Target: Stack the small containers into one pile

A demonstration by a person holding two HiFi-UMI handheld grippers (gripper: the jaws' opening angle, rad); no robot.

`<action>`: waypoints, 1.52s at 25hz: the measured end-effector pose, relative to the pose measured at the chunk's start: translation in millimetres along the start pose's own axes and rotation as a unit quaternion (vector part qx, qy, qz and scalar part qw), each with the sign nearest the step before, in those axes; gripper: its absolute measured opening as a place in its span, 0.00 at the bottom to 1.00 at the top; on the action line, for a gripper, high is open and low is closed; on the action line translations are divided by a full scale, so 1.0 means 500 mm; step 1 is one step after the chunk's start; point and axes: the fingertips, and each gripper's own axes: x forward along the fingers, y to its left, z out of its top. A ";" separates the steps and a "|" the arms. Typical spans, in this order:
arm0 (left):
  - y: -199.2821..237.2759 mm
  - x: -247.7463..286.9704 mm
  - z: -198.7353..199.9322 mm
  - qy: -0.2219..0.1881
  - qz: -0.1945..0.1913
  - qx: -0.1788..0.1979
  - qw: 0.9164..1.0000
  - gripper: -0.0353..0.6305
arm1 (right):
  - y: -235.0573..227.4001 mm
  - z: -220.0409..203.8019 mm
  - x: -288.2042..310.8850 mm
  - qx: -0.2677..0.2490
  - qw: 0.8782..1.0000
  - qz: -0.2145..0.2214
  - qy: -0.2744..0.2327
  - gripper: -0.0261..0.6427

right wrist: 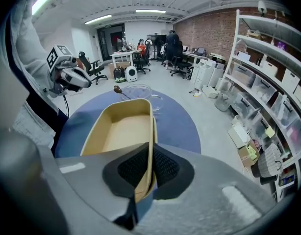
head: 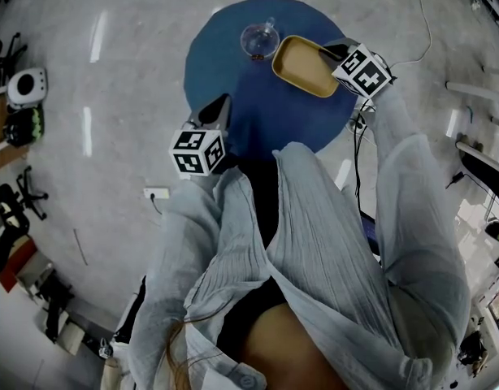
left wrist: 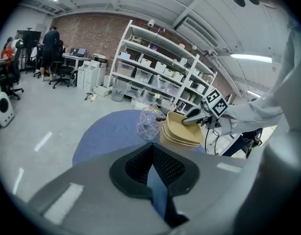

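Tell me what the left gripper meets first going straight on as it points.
The left gripper, jaws shut and empty, would probably land on the blue tabletop just short of the clear glass bowl; depth is unclear.

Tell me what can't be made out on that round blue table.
Tray count: head view, the top tan rectangular tray covers those beneath; left gripper view, the pile is too small.
Dark speck in the clear glass bowl: too small in every view.
Table's near edge: head view, person's shirt hides it.
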 end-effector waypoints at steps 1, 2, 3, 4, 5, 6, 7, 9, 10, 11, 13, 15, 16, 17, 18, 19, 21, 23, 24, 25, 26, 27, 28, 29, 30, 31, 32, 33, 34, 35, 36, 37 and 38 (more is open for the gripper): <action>0.000 -0.001 -0.001 0.000 0.000 -0.001 1.000 0.07 | 0.002 0.000 0.002 -0.003 1.000 -0.003 0.000 0.05; 0.000 -0.001 -0.002 0.000 0.000 -0.001 1.000 0.07 | 0.003 0.001 0.004 -0.006 1.000 -0.007 0.000 0.05; 0.001 -0.002 -0.003 0.001 0.000 -0.001 1.000 0.07 | 0.004 0.003 0.006 -0.008 1.000 -0.012 -0.002 0.05; 0.002 -0.002 -0.004 0.001 0.000 -0.001 1.000 0.07 | 0.004 0.006 0.008 -0.011 1.000 -0.018 -0.003 0.06; 0.002 -0.003 -0.006 0.002 0.000 -0.001 1.000 0.07 | 0.004 0.007 0.009 -0.016 1.000 -0.024 -0.005 0.06; 0.003 -0.004 -0.007 0.003 0.000 -0.001 1.000 0.07 | 0.004 0.009 0.010 -0.021 0.999 -0.030 -0.006 0.06; 0.003 -0.006 -0.008 0.004 0.000 0.000 1.000 0.07 | 0.005 0.009 0.010 -0.027 0.999 -0.036 -0.005 0.06; 0.006 -0.010 -0.009 0.005 0.000 -0.001 1.000 0.07 | 0.008 0.010 0.011 -0.046 0.998 -0.046 0.002 0.11; 0.008 -0.011 -0.009 0.005 0.000 -0.001 1.000 0.07 | 0.011 0.010 0.014 -0.057 0.997 -0.050 0.008 0.15; 0.011 -0.013 -0.009 0.006 0.000 -0.001 1.000 0.07 | 0.015 0.009 0.017 -0.067 0.996 -0.053 0.014 0.20; 0.016 -0.017 -0.009 0.006 0.000 -0.002 1.000 0.07 | 0.025 0.006 0.027 -0.083 0.994 -0.058 0.026 0.33; 0.018 -0.020 -0.010 0.007 -0.001 -0.002 1.000 0.07 | 0.033 0.000 0.036 -0.089 0.993 -0.064 0.035 0.44; 0.017 -0.021 -0.011 0.007 -0.002 -0.001 1.000 0.07 | 0.035 -0.003 0.040 -0.090 0.993 -0.070 0.038 0.50; 0.016 -0.021 -0.012 0.008 -0.002 -0.001 1.000 0.07 | 0.034 -0.006 0.043 -0.089 0.992 -0.076 0.039 0.52; 0.016 -0.021 -0.012 0.009 -0.003 0.000 1.000 0.07 | 0.032 -0.009 0.045 -0.088 0.992 -0.082 0.040 0.53; 0.017 -0.021 -0.013 0.009 -0.003 0.000 1.000 0.07 | 0.031 -0.010 0.047 -0.086 0.992 -0.087 0.040 0.54; 0.021 -0.022 -0.013 0.010 -0.003 -0.001 1.000 0.07 | 0.028 -0.010 0.050 -0.082 0.992 -0.092 0.041 0.56; 0.023 -0.024 -0.014 0.011 -0.003 -0.001 1.000 0.07 | 0.025 -0.011 0.052 -0.077 0.991 -0.098 0.041 0.58; 0.023 -0.024 -0.015 0.012 -0.003 -0.001 1.000 0.07 | 0.023 -0.014 0.054 -0.076 0.991 -0.101 0.041 0.58; 0.023 -0.023 -0.016 0.012 -0.003 -0.001 1.000 0.07 | 0.021 -0.017 0.055 -0.075 0.991 -0.105 0.042 0.58; 0.022 -0.021 -0.017 0.013 -0.004 -0.001 1.000 0.07 | 0.019 -0.019 0.056 -0.075 0.990 -0.110 0.043 0.59; 0.022 -0.020 -0.017 0.014 -0.005 -0.001 1.000 0.07 | 0.017 -0.022 0.058 -0.075 0.990 -0.115 0.045 0.60; 0.022 -0.019 -0.017 0.015 -0.006 0.000 1.000 0.07 | 0.015 -0.023 0.059 -0.075 0.989 -0.120 0.046 0.61; 0.023 -0.019 -0.017 0.015 -0.008 0.001 1.000 0.07 | 0.013 -0.022 0.059 -0.074 0.988 -0.126 0.048 0.61; 0.025 -0.020 -0.015 0.015 -0.009 0.002 1.000 0.07 | 0.011 -0.021 0.058 -0.069 0.987 -0.133 0.049 0.62; 0.027 -0.022 -0.013 0.014 -0.011 0.003 1.000 0.07 | 0.009 -0.018 0.055 -0.060 0.987 -0.139 0.049 0.66; 0.029 -0.025 -0.010 0.013 -0.013 0.005 1.000 0.07 | 0.008 -0.015 0.050 -0.047 0.987 -0.145 0.048 0.69; 0.031 -0.028 -0.006 0.012 -0.017 0.007 1.000 0.07 | 0.008 -0.012 0.043 -0.033 0.987 -0.149 0.046 0.73; 0.033 -0.030 -0.002 0.011 -0.020 0.009 1.000 0.07 | 0.009 -0.008 0.034 -0.020 0.987 -0.155 0.043 0.74; 0.034 -0.032 0.002 0.011 -0.025 0.013 1.000 0.07 | 0.010 -0.005 0.024 -0.009 0.986 -0.163 0.039 0.74; 0.035 -0.033 0.006 0.011 -0.029 0.016 0.999 0.07 | 0.011 -0.003 0.012 0.003 0.985 -0.171 0.033 0.74; 0.037 -0.033 0.009 0.011 -0.034 0.021 0.999 0.07 | 0.015 -0.001 0.000 0.019 0.984 -0.178 0.027 0.74; 0.038 -0.034 0.014 0.011 -0.039 0.026 0.999 0.07 | 0.022 0.001 -0.011 0.040 0.982 -0.181 0.019 0.74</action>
